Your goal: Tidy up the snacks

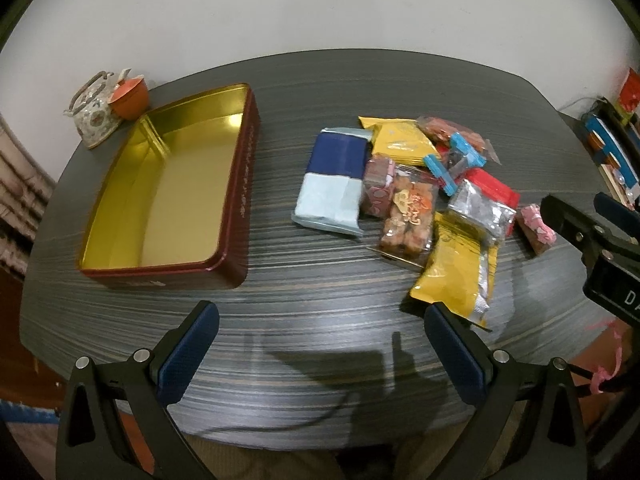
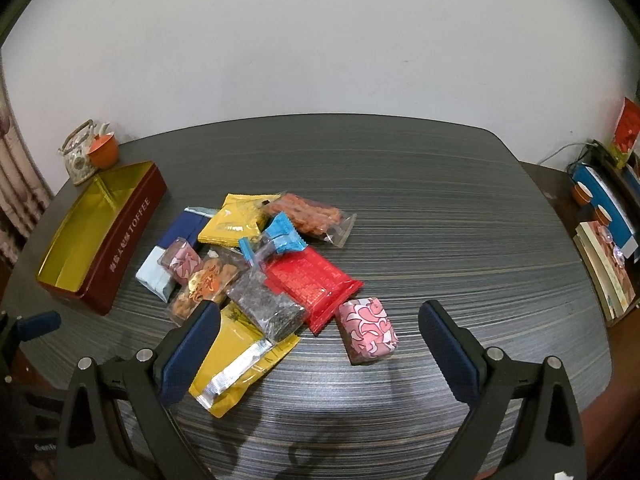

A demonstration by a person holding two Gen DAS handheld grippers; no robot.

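Note:
An open maroon tin [image 1: 236,184] with a gold inside stands empty at the table's left; it also shows in the right wrist view [image 2: 124,248]. A pile of snack packets lies to its right: a blue and pale-blue pack [image 1: 332,184], yellow packs [image 1: 456,272], a red pack [image 2: 316,280], a pink patterned box [image 2: 366,330]. My left gripper [image 1: 320,348] is open and empty above the table's near edge. My right gripper [image 2: 320,344] is open and empty, with the pink box and a yellow pack [image 2: 240,364] lying between its fingers.
A floral teapot [image 1: 94,114] and an orange cup [image 1: 128,98] stand at the table's far left corner behind the tin. A side shelf with books and small cups [image 2: 604,232] stands off the table's right edge. A white wall is behind the table.

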